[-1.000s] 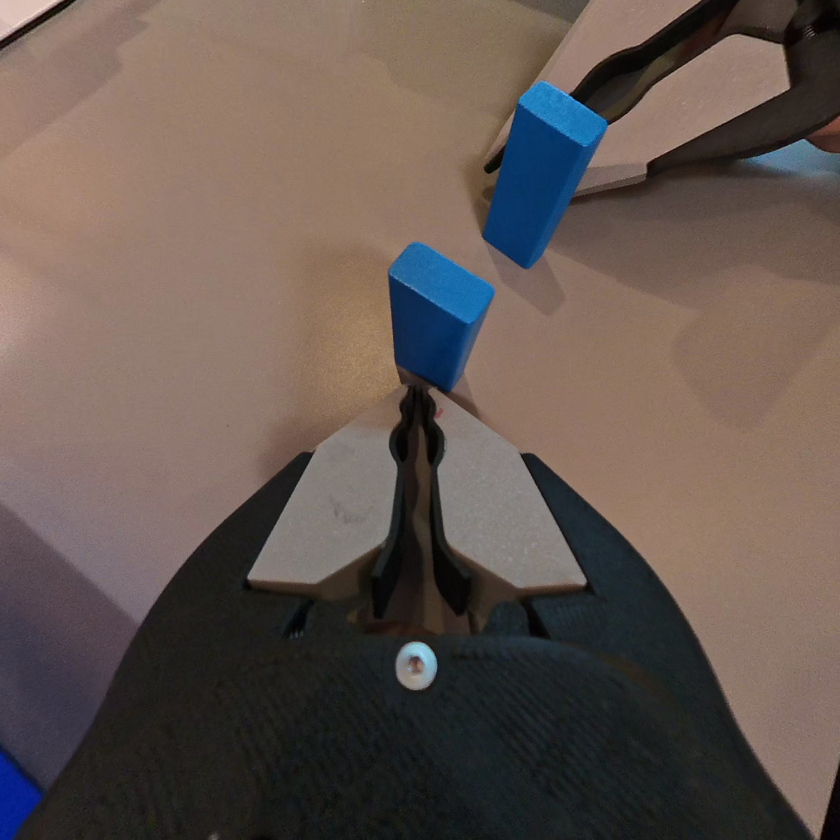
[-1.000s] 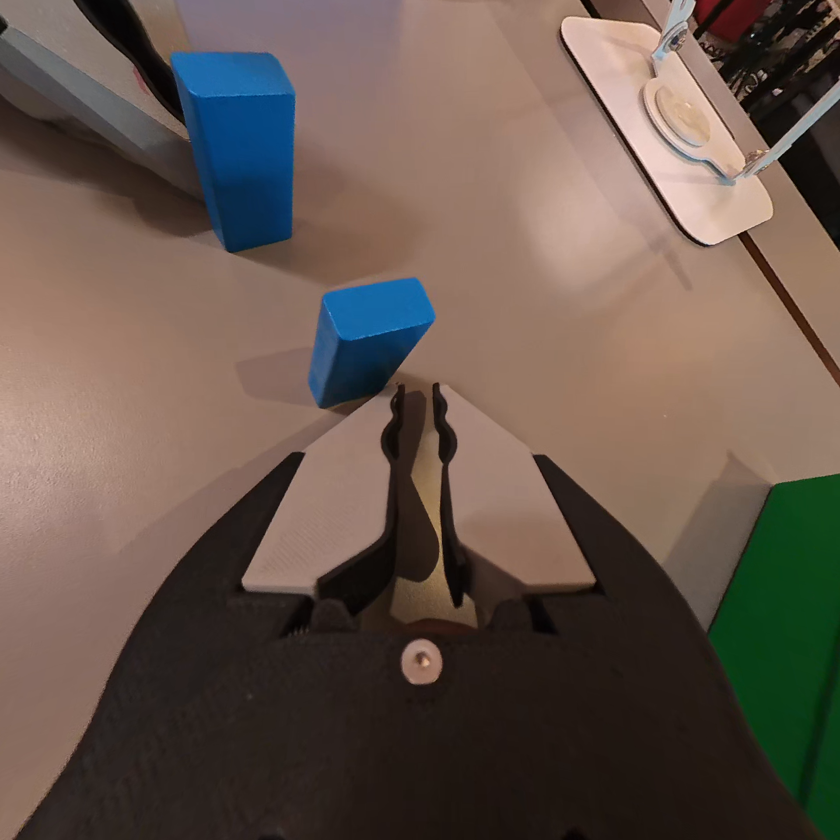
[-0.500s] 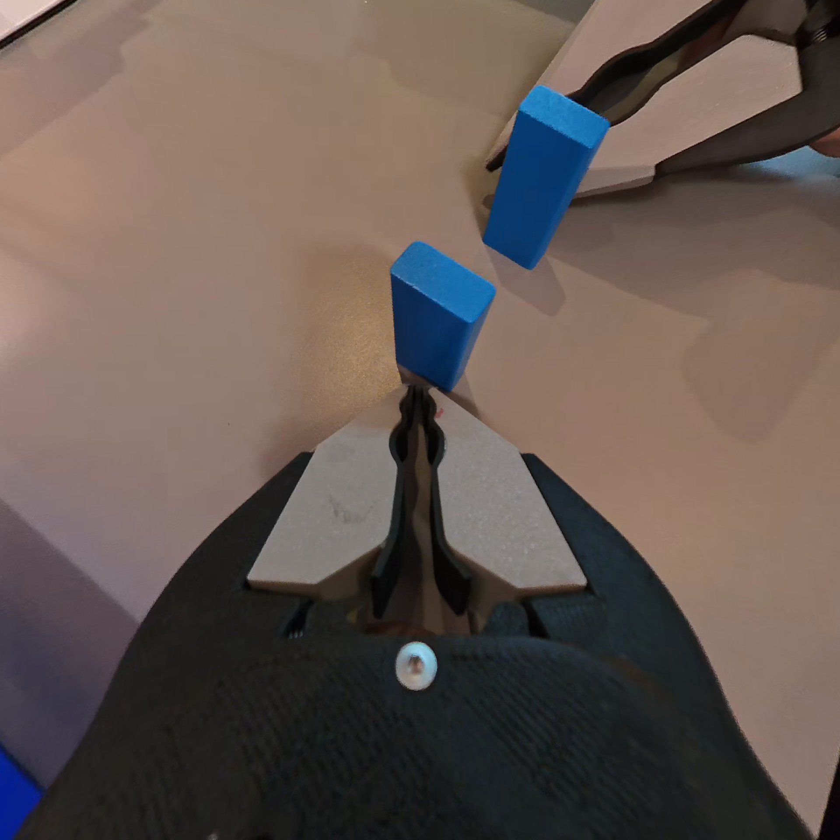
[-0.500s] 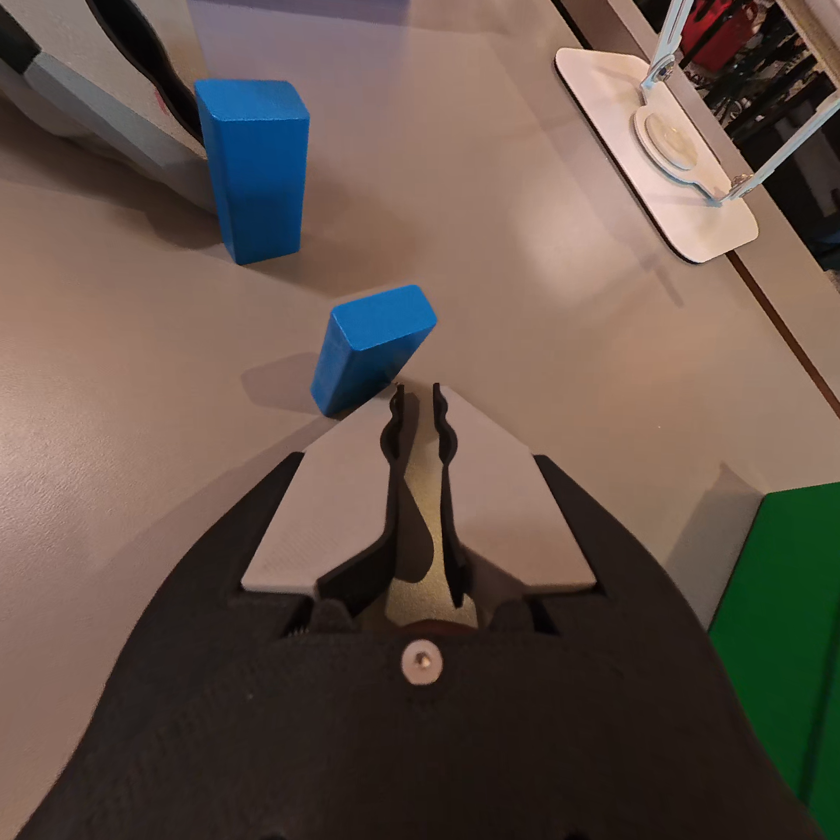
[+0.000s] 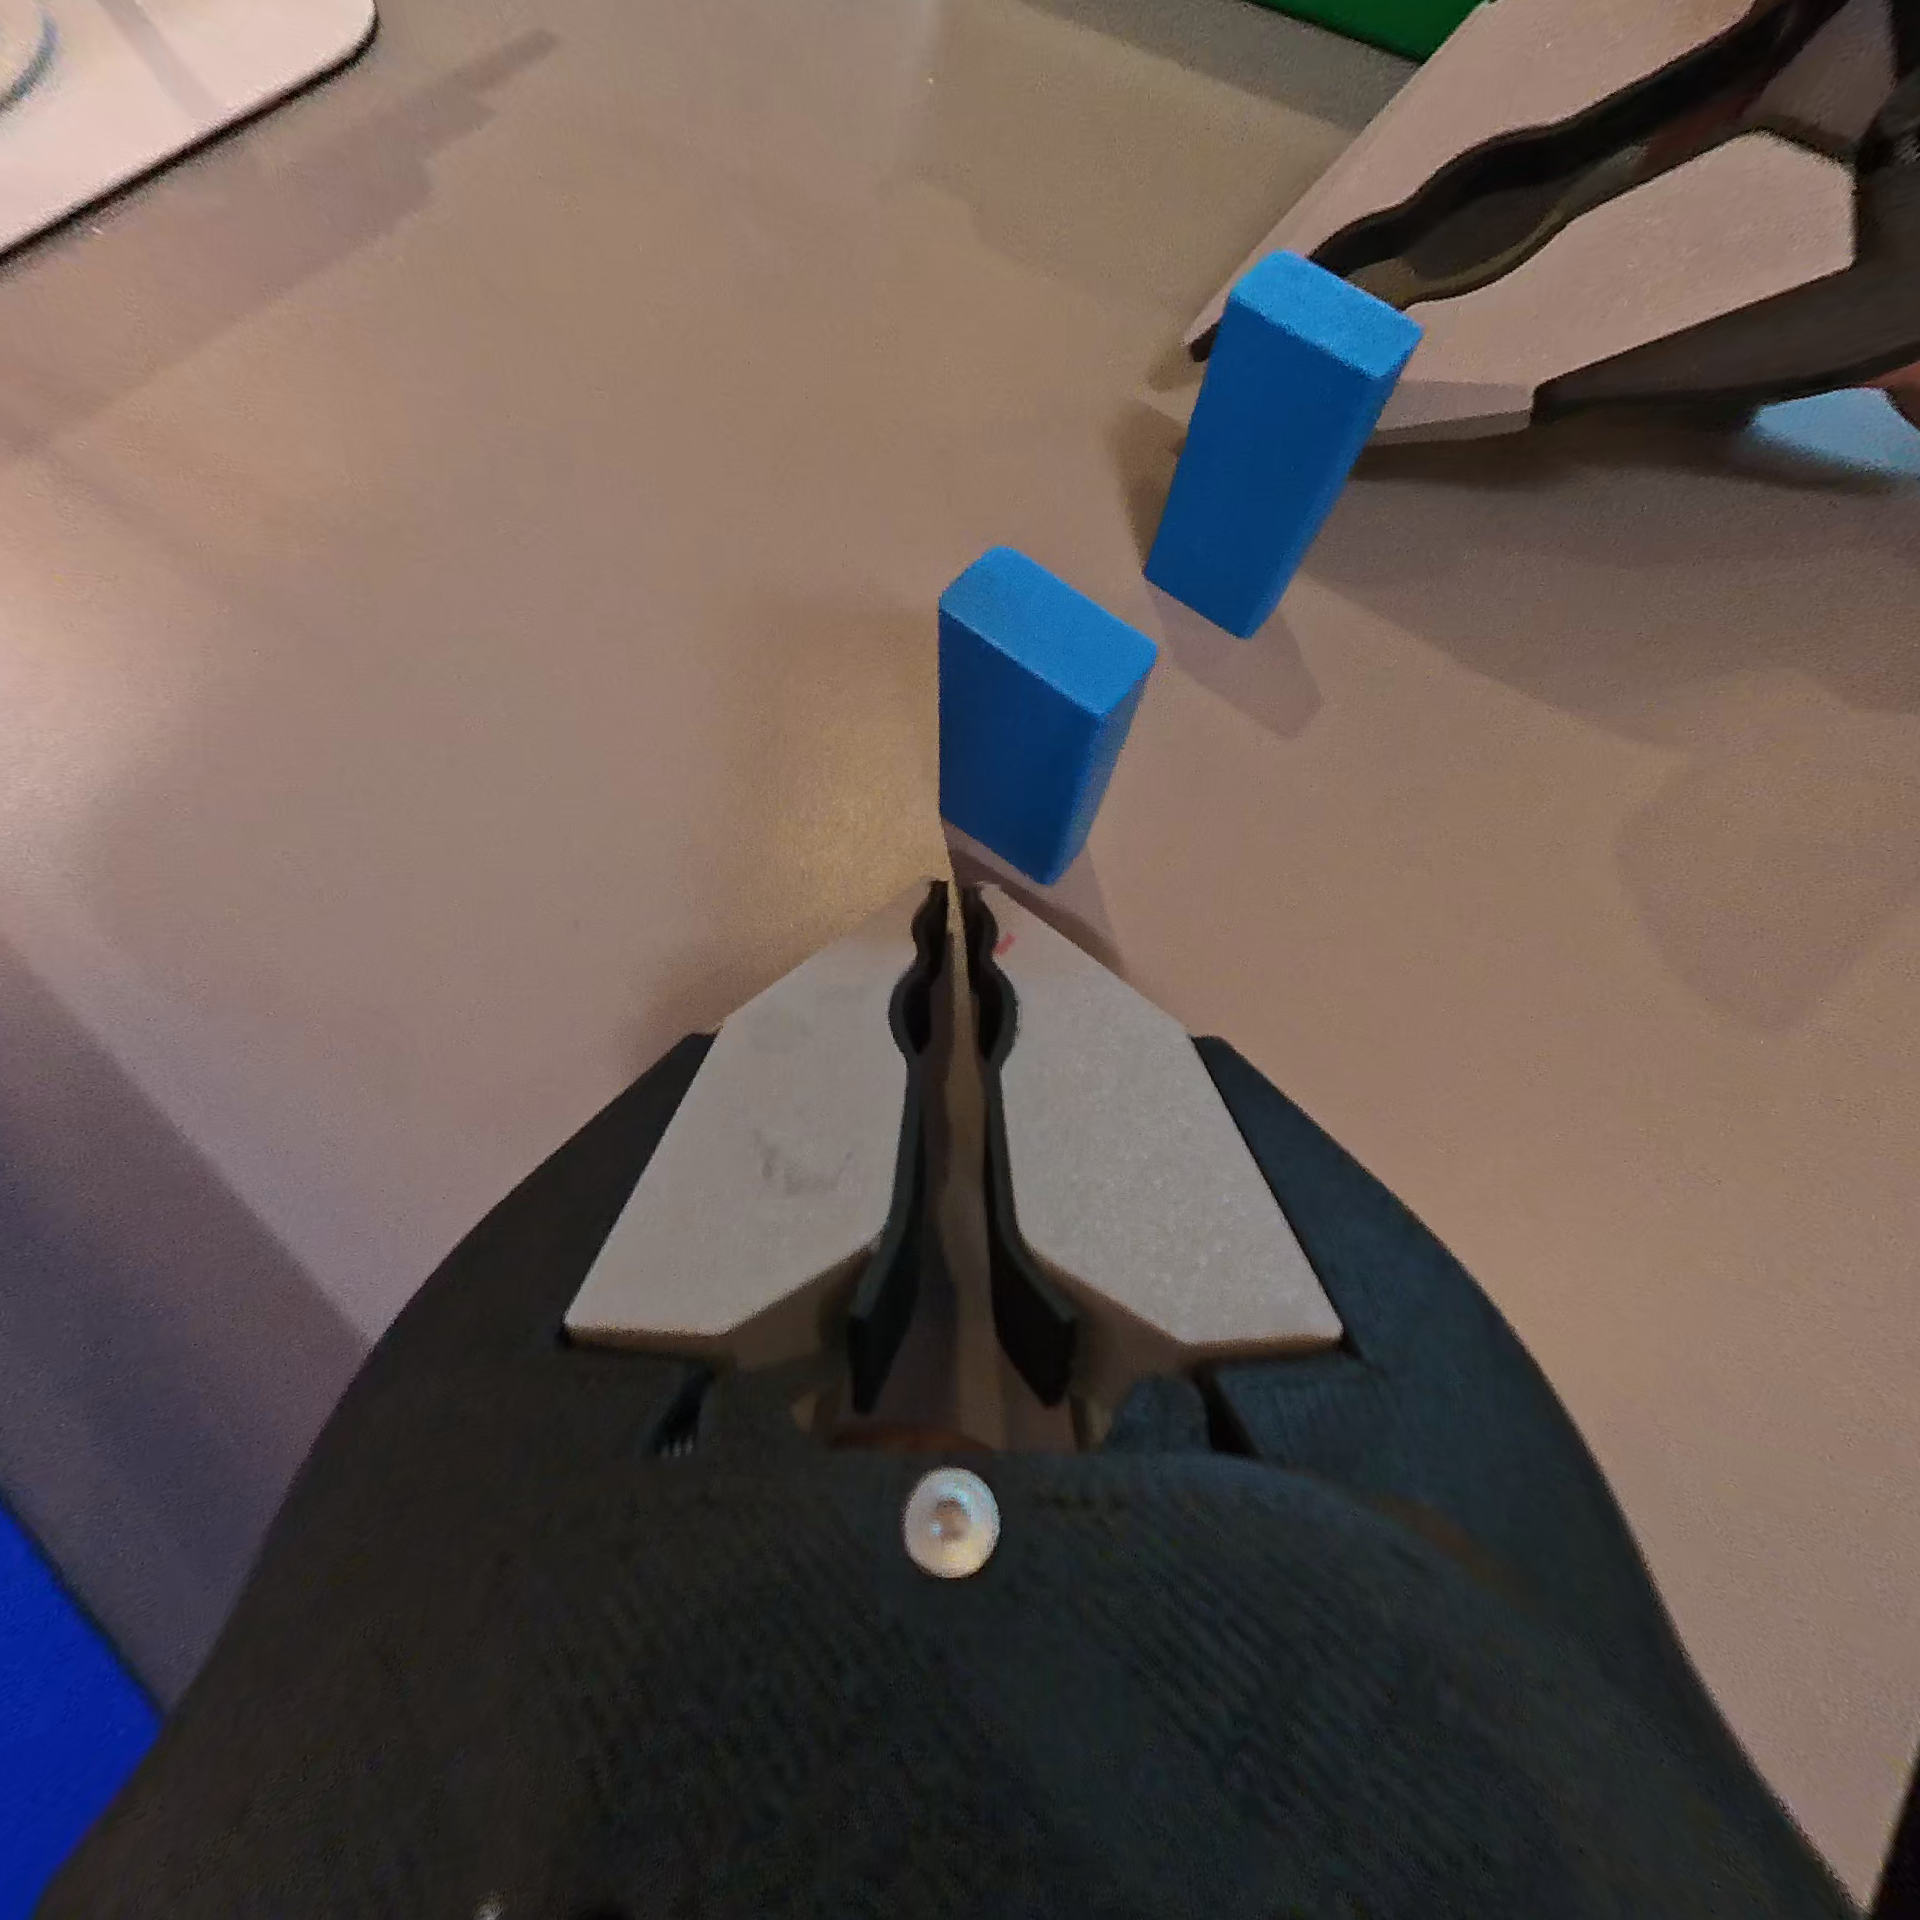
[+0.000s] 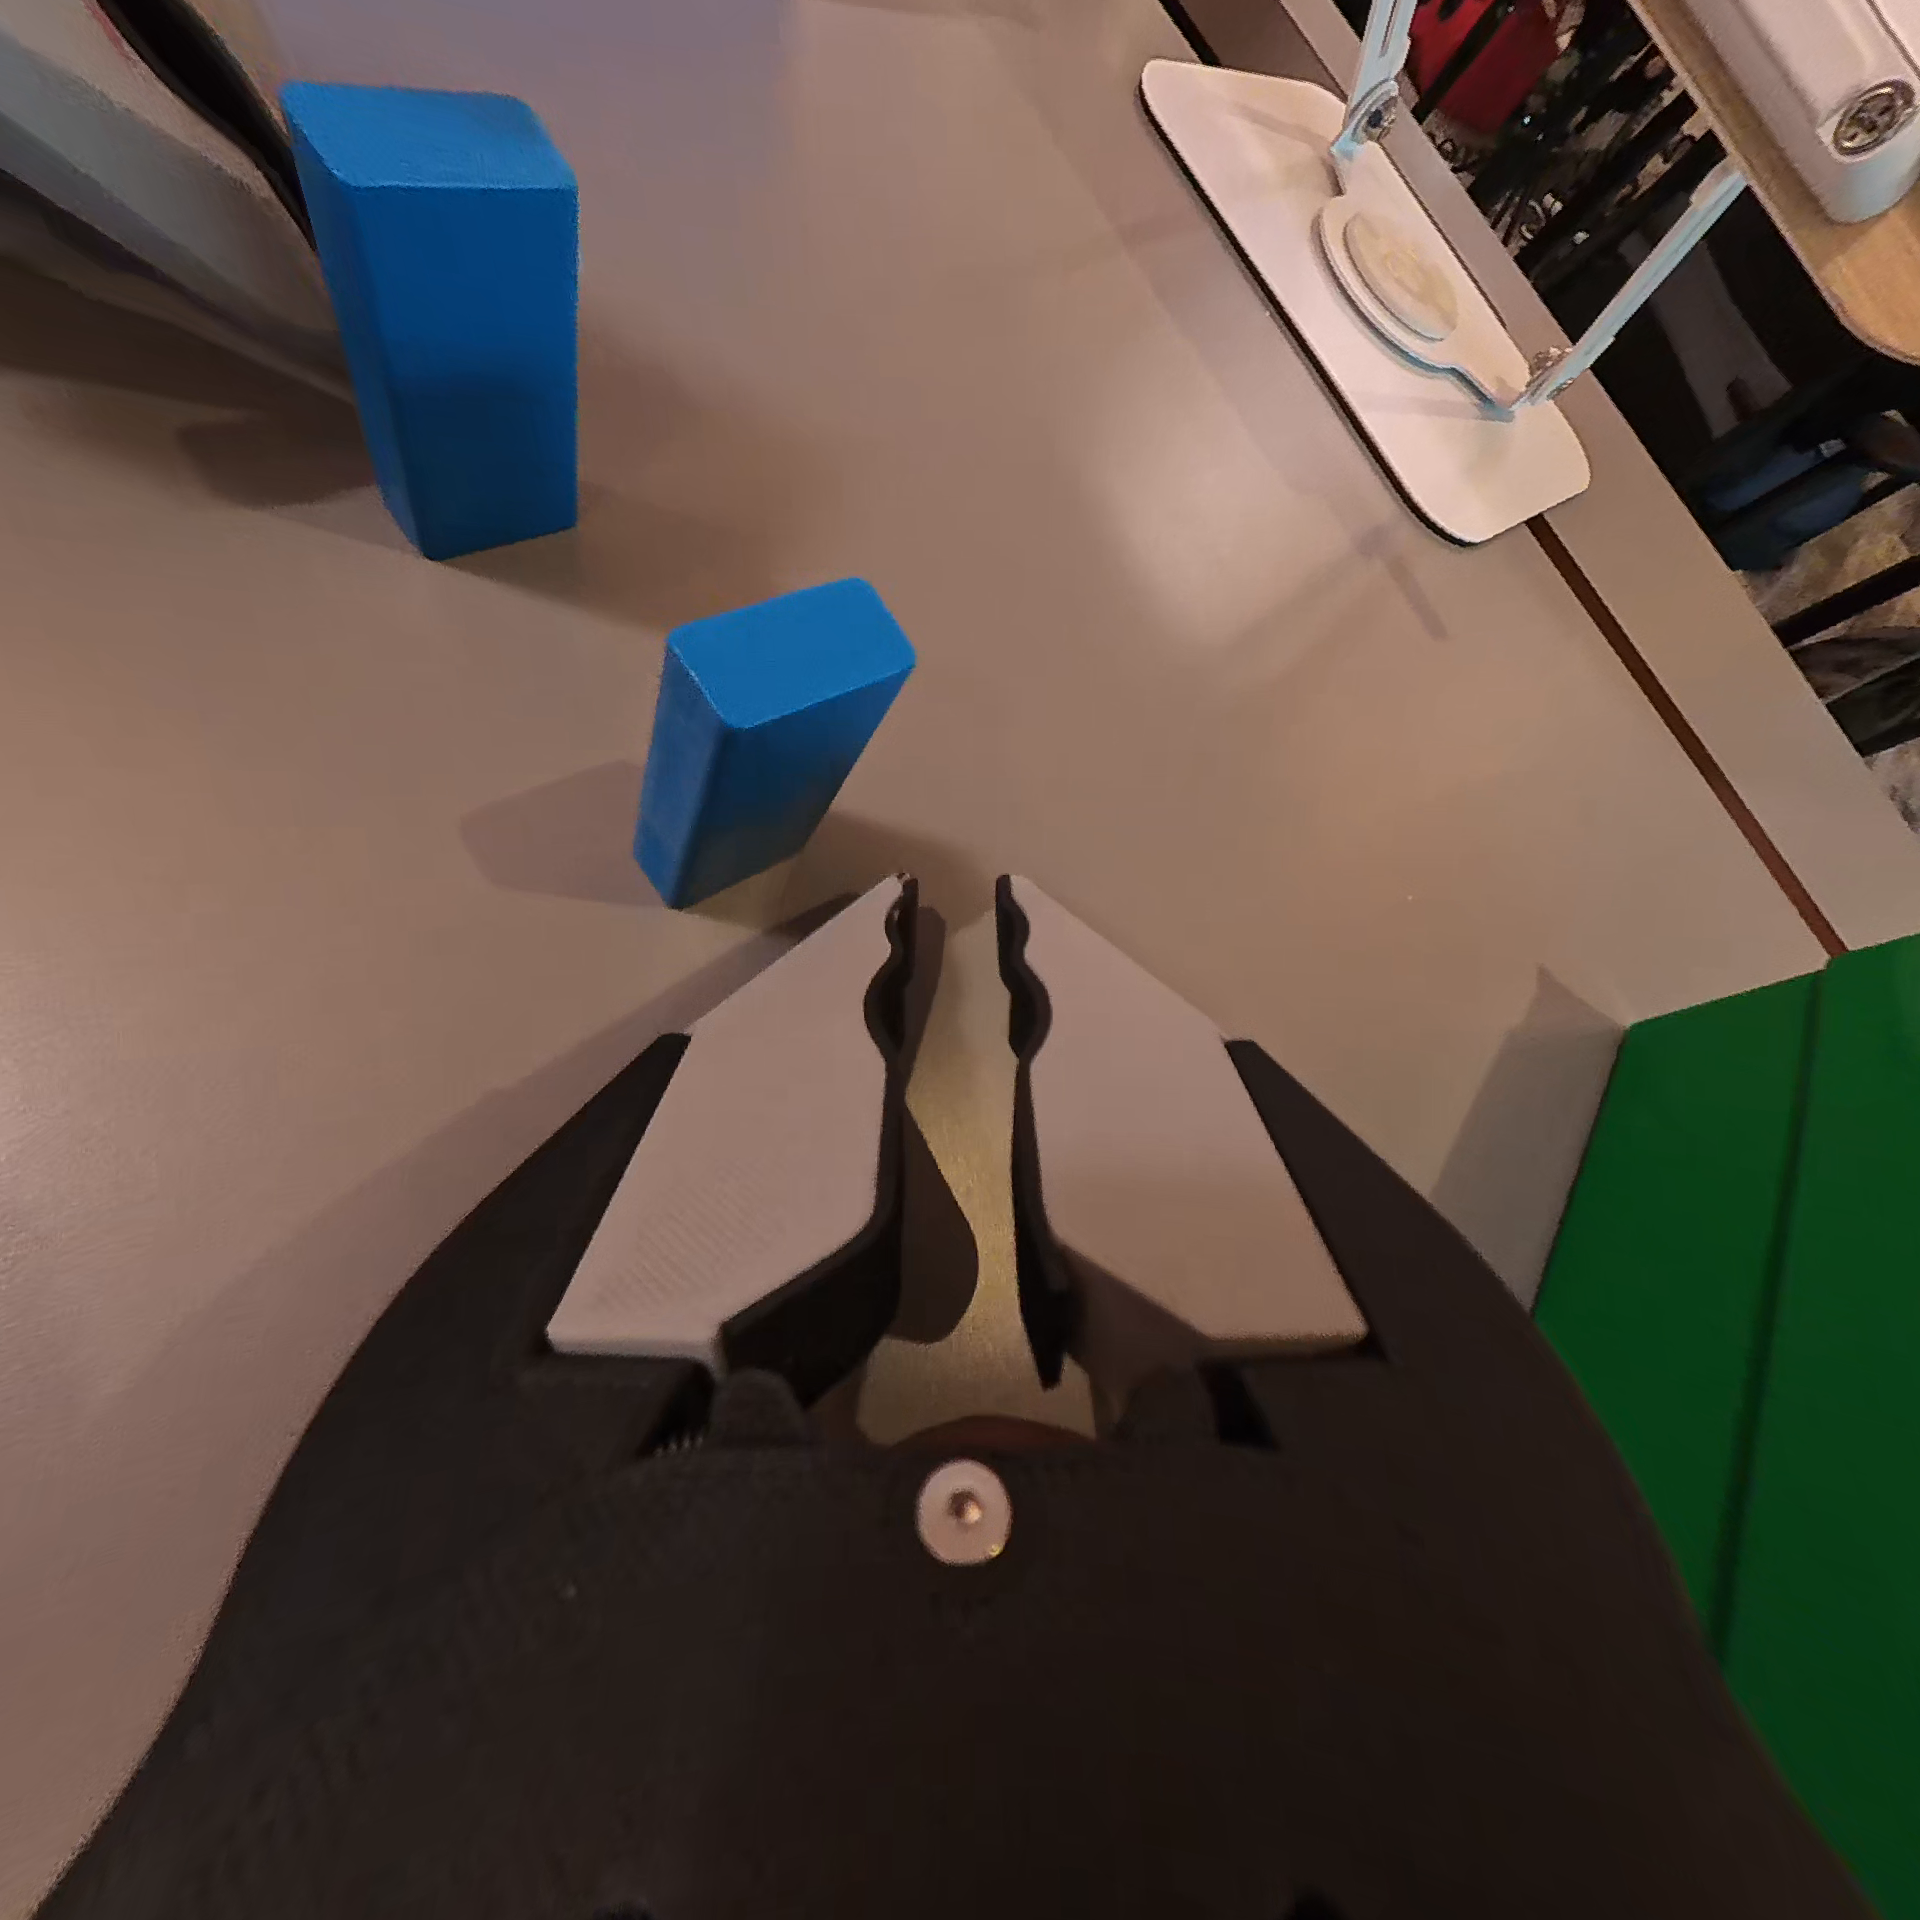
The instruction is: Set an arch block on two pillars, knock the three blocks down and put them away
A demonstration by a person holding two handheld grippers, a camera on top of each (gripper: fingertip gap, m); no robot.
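We have both pillars (image 5: 1039,717) (image 5: 1278,436) upright on the tabletop (image 5: 520,520), near each other; no arch is in view. Left gripper (image 5: 958,891) is closed and empty, right gripper (image 6: 951,894) slightly parted and empty. Next, we judge, is fetching the arch and bridging them.

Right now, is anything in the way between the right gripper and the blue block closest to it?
Nothing visible. The right gripper is open and empty, and only bare table lies between it and the near block, which stands slightly left of its tips. The other block stands farther off.

two pillars (image 5: 1034,717) (image 5: 1273,436) stand apart on the table (image 5: 520,520), each seemingly just before a hand-held gripper.
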